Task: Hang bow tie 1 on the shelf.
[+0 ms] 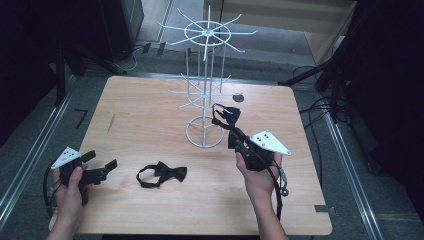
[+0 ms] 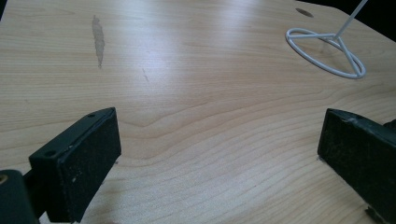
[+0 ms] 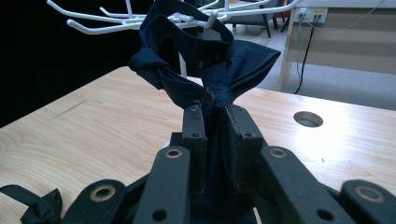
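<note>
A white wire display rack (image 1: 205, 80) with two tiers of prongs stands at the table's middle back. My right gripper (image 1: 231, 128) is shut on a dark bow tie (image 1: 226, 116), held up just right of the rack's pole, at the lower tier. In the right gripper view the bow tie (image 3: 205, 74) sits pinched between the jaws, its strap looped up by the white prongs (image 3: 140, 21). A second black bow tie (image 1: 162, 174) lies flat on the table at front centre. My left gripper (image 1: 102, 165) rests low at the front left, open, with bare wood between its pads (image 2: 84, 163).
The wooden table (image 1: 145, 115) has a round cable hole (image 1: 238, 98) behind the rack and a dark scuff (image 2: 98, 39) on its left part. The rack's ring base (image 2: 327, 51) shows ahead of the left gripper. Dark stands and cables surround the table.
</note>
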The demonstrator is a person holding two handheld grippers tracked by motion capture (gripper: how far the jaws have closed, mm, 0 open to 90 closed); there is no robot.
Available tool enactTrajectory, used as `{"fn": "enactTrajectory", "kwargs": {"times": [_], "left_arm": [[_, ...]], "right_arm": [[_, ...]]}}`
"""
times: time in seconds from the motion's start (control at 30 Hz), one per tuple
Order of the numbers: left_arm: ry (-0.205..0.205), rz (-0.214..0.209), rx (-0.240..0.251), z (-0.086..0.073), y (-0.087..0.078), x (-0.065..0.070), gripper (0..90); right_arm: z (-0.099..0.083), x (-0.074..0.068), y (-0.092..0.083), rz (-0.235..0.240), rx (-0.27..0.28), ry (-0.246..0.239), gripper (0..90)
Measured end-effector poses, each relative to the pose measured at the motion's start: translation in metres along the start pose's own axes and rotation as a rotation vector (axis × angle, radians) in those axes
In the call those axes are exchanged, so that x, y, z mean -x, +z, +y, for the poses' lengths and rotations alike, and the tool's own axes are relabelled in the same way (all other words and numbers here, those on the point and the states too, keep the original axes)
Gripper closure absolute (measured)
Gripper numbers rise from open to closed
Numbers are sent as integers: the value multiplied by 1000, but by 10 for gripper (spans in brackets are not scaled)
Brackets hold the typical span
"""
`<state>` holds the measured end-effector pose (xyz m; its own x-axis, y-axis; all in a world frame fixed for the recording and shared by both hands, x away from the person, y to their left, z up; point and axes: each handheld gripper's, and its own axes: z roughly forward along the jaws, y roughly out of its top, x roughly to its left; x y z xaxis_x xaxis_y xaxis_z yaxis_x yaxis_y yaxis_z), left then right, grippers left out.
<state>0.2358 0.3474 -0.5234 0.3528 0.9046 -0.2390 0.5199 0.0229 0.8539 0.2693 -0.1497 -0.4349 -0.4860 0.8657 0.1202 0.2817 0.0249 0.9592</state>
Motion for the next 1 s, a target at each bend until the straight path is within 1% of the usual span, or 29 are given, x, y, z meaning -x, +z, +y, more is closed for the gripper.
{"fn": "enactTrajectory", "kwargs": {"times": [0.47, 1.0], "left_arm": [[0, -1, -1, 0, 0, 0, 0], [1, -2, 0, 0, 0, 0, 0]], "right_arm": [[-1, -1, 8, 9, -9, 23, 798], [-6, -2, 18, 11, -24, 27, 793]]}}
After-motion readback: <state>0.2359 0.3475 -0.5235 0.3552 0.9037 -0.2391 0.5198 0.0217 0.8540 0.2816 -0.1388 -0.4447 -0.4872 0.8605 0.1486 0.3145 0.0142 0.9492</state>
